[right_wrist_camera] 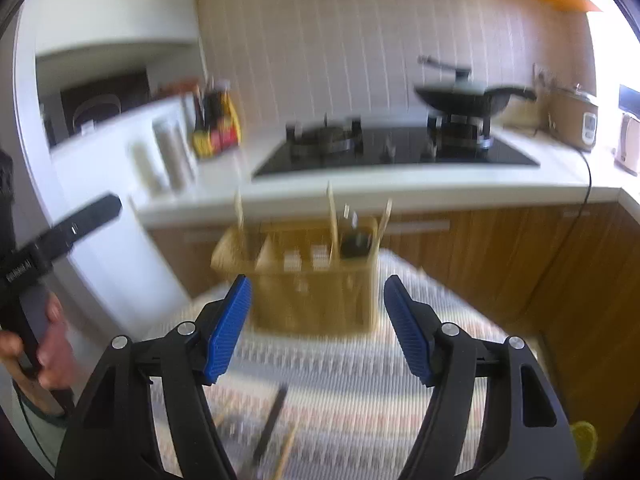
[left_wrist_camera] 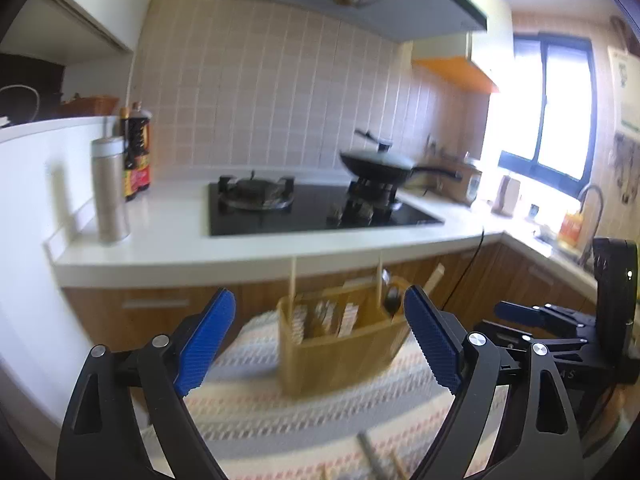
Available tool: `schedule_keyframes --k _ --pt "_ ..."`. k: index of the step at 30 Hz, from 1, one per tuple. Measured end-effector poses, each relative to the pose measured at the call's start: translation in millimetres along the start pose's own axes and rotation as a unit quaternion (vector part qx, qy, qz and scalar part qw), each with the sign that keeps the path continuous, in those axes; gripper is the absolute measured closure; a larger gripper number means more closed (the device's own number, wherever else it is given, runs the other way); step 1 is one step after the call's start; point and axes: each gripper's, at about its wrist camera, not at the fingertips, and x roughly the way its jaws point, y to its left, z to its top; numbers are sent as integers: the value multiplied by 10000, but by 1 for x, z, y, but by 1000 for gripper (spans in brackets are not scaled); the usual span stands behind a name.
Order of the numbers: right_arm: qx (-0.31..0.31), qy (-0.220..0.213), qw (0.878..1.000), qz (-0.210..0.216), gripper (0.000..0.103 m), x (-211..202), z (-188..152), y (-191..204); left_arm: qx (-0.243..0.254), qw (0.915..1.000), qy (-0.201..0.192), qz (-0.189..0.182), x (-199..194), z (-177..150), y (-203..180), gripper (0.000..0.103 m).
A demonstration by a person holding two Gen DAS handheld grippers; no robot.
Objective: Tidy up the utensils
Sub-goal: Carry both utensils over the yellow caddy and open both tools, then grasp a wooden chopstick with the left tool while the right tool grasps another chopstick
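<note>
A wooden utensil holder (left_wrist_camera: 340,340) (right_wrist_camera: 316,280) stands on a striped cloth (left_wrist_camera: 248,412) (right_wrist_camera: 352,380). Chopsticks (right_wrist_camera: 332,220) and a dark spoon (left_wrist_camera: 392,296) stick up from its compartments. My left gripper (left_wrist_camera: 320,296) is open and nothing is between its blue pads; the holder is just beyond them. My right gripper (right_wrist_camera: 318,282) is also open and empty, facing the holder's near wall. Loose on the cloth below lie a dark stick (right_wrist_camera: 272,424), a wooden chopstick (right_wrist_camera: 288,452) and a grey handle (left_wrist_camera: 372,456). The pictures are blurred.
Behind the holder runs a white counter (left_wrist_camera: 168,236) over wooden cabinets (right_wrist_camera: 520,248). It carries a black gas hob (left_wrist_camera: 304,208), a wok (left_wrist_camera: 380,164), a steel flask (left_wrist_camera: 110,188), sauce bottles (left_wrist_camera: 136,152) and a rice cooker (right_wrist_camera: 572,116). A hand (right_wrist_camera: 52,340) holds the left gripper's handle.
</note>
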Motion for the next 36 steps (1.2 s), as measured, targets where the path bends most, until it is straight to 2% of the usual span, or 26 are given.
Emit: schedule_keyframes --k 4,8,14,18,21,26,29,33,36 --pt "-130 841 9964 -32 38 13 -23 11 12 9982 582 137 -4 -21 6 19" --pt "-186 1578 9872 105 40 33 -49 18 -183 9924 1215 47 4 -51 21 19" --pt "-162 2404 9702 237 52 64 -85 27 -226 9761 2160 -61 26 -109 36 22" --pt "-14 2946 9547 423 63 84 -105 28 -194 9656 2579 -255 36 -138 37 28" --pt "148 3263 9437 526 66 94 -116 25 -50 9592 2823 -144 43 -156 33 34" --pt "338 3625 9290 668 73 101 -130 22 148 9478 3170 -311 50 -176 26 40" --pt "268 3695 9267 632 78 103 -135 28 312 9425 3305 -387 52 -183 19 44" --pt "-4 3720 9272 440 81 103 -142 39 492 9374 3442 -216 53 -188 8 51" --pt "-112 3728 9272 357 82 105 -145 44 579 9330 3542 -263 58 -190 2 51"
